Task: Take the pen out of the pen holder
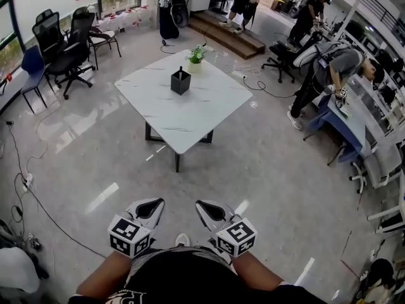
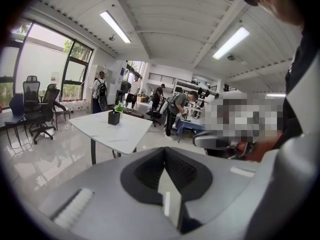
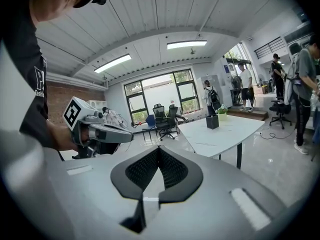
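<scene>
A black square pen holder (image 1: 180,81) stands near the far side of the white marble-top table (image 1: 190,116), several steps ahead of me. A thin dark tip pokes up from it; the pen itself is too small to make out. Both grippers are held low, close to my body and far from the table. The left gripper (image 1: 156,202) and right gripper (image 1: 201,205) are shut with nothing in them. The left gripper view shows its jaws (image 2: 164,150) closed, with the holder (image 2: 114,117) far off. In the right gripper view the closed gripper (image 3: 158,149) faces the holder (image 3: 212,122).
A small potted plant (image 1: 197,56) stands behind the holder. Black office chairs (image 1: 68,42) are at the far left, and cables (image 1: 25,170) run over the glossy floor. People work at desks (image 1: 345,116) along the right. Steps (image 1: 228,33) lie beyond the table.
</scene>
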